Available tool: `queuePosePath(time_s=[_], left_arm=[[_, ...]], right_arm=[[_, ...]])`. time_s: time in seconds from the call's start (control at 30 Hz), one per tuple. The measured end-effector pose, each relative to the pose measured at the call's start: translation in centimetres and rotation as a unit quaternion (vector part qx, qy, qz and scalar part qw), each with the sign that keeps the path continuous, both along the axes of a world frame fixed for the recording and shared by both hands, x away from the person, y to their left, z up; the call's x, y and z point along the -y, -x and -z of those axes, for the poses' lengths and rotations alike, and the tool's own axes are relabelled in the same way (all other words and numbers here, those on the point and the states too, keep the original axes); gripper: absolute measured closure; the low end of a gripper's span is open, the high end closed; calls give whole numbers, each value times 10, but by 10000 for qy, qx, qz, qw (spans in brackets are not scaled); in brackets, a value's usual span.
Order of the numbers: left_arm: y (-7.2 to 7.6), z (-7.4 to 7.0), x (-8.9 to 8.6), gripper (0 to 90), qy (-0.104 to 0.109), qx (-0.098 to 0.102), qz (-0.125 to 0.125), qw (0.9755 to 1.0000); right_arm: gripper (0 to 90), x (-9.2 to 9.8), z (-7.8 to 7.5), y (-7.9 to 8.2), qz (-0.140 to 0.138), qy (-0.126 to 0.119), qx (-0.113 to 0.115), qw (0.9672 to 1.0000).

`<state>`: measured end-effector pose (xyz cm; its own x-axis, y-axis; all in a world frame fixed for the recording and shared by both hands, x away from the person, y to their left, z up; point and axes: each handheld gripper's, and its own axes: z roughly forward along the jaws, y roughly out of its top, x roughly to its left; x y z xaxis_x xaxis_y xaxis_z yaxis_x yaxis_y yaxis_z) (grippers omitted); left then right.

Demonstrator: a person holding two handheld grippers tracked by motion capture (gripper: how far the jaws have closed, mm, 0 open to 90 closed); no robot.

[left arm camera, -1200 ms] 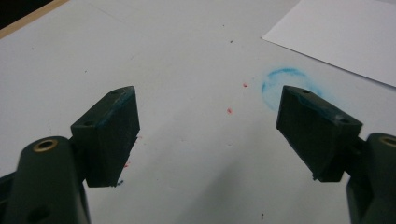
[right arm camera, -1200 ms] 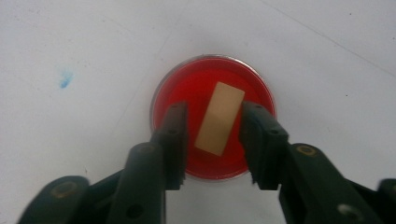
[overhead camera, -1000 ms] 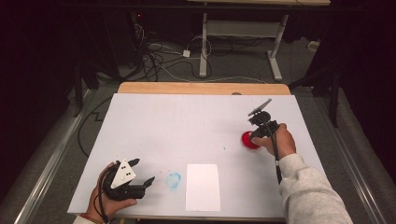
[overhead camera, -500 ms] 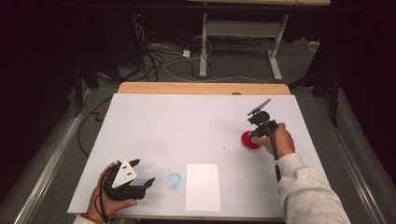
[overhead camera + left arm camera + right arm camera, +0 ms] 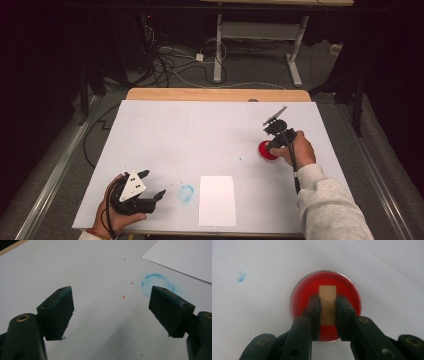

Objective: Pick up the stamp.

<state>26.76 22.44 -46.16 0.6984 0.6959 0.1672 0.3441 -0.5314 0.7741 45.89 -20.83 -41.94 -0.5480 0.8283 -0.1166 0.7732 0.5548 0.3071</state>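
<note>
Small tan rectangular block [image 5: 327, 303], likely a sponge or stamp, pinched upright between the jaws of the right tool [image 5: 327, 305], lower end down in the shallow round dish of red paint [image 5: 325, 306]. Dish toward the right side of the white surface [image 5: 200, 140], well apart from everything else. Right tool closed tight on the block's two long sides, held by the right hand [image 5: 295, 150] directly over the dish.

For a clean dip, judged from here: block kept square and vertical, pressed evenly into the paint, no sliding that could drag the light dish; then lifted straight up, grip unchanged, so nothing drips or twists.

Well to the left of the dish, near the front edge: white paper sheet [image 5: 217, 200], then a faint blue ring-shaped smudge [image 5: 186, 193] just beyond it, then the left tool [image 5: 152, 186] farthest from the dish, jaws spread wide and empty, low over bare surface, blue traces on its pads [image 5: 61, 308].
</note>
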Motion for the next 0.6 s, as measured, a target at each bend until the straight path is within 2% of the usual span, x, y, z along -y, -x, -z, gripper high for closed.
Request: queuePosePath(time_s=[0.2,0.33,0.6], left_arm=[[0,0,0,202,4,-38,18,10000],[-1,1,0,202,0,-48,22,10000],[-1,0,1,203,-29,-43,39,10000]], right_arm=[[770,0,1,0,-79,5,9,10000],[771,2,2,1,-33,-100,32,9999],[771,3,3,2,9,-136,70,9999]])
